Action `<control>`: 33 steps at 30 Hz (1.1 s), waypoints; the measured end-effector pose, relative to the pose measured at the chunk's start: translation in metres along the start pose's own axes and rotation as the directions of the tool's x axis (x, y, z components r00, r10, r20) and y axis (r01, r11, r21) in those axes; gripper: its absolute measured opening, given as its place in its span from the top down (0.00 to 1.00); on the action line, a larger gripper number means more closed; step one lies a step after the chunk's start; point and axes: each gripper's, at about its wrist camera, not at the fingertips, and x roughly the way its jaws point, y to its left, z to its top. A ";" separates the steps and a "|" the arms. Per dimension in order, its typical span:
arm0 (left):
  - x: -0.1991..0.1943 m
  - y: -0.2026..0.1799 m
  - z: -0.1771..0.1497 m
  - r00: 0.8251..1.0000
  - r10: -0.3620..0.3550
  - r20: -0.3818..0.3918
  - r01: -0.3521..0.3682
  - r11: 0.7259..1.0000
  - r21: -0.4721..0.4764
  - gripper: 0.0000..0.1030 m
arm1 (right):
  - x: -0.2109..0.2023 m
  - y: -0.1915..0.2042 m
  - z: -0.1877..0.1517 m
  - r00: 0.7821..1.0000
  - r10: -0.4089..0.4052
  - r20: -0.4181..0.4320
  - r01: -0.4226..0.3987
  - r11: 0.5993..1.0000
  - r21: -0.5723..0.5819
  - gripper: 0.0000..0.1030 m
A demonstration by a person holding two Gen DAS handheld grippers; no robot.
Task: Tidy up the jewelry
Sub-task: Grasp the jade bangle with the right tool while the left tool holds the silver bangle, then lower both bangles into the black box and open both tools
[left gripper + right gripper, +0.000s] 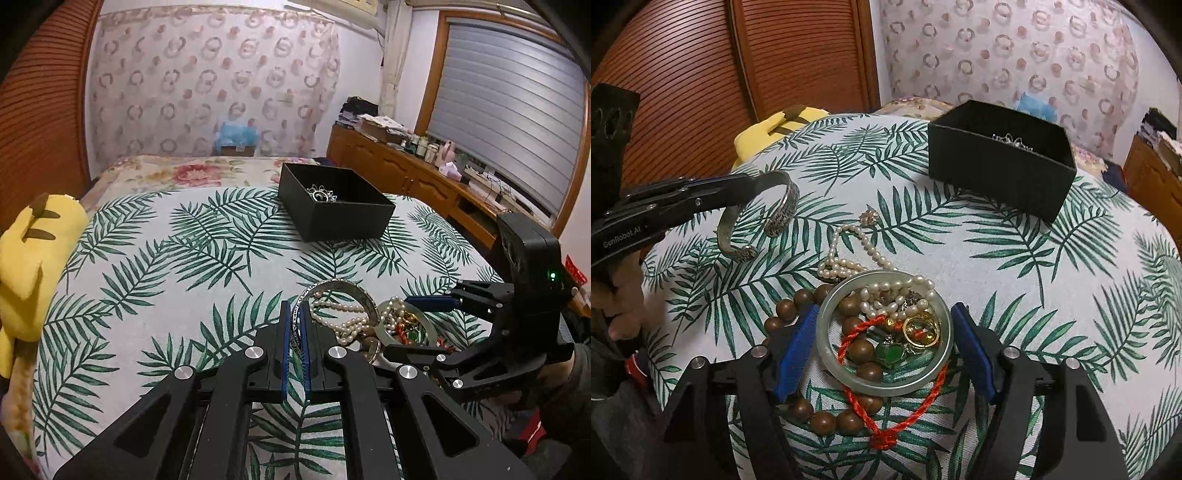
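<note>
The left gripper [294, 332] is seen with its jaws clamped on the rim of a silver cuff bracelet [338, 291], which is held just above the leaf-patterned bedspread [155, 266]; in the right wrist view the same cuff [759, 218] is seen raised at the left, pinched at one side. The right gripper [884, 347] is observed with its jaws spread wide on either side of a pale green jade bangle [882, 382], the blue pads [796, 349] standing just clear of its rim, so nothing is gripped. Within and around the bangle a heap of jewelry is noted: a pearl strand [864, 258], brown wooden beads [827, 417], a red cord [905, 410], a green pendant [890, 352] and gold rings [921, 328]. Farther off, toward the right of the bed, an open black box [1001, 173] is recorded, with a silver chain piece [1015, 142] lying inside it. At the far left edge of the bed a yellow plush toy [33, 258] is noted. Beyond the bed a patterned curtain [207, 81] is seen.
</note>
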 end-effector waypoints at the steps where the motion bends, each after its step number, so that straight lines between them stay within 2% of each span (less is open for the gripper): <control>1: 0.001 0.000 -0.001 1.000 0.001 -0.002 -0.001 1.000 0.003 0.96 | 0.000 0.001 0.001 1.000 -0.007 0.006 0.007 1.000 -0.003 0.28; 10: 0.000 0.000 0.000 1.000 0.010 0.001 -0.010 1.000 0.008 0.96 | -0.028 0.001 0.014 0.993 -0.050 0.106 0.052 0.998 -0.017 0.28; 20: 0.001 0.000 0.011 1.000 0.011 0.011 -0.012 1.000 0.027 0.96 | -0.038 -0.018 0.034 0.985 -0.092 0.148 0.097 0.995 -0.028 0.28; 33: 0.022 -0.002 0.050 0.999 0.013 0.033 -0.015 0.998 0.064 0.96 | -0.035 -0.075 0.074 0.959 -0.191 0.211 0.193 0.981 0.015 0.28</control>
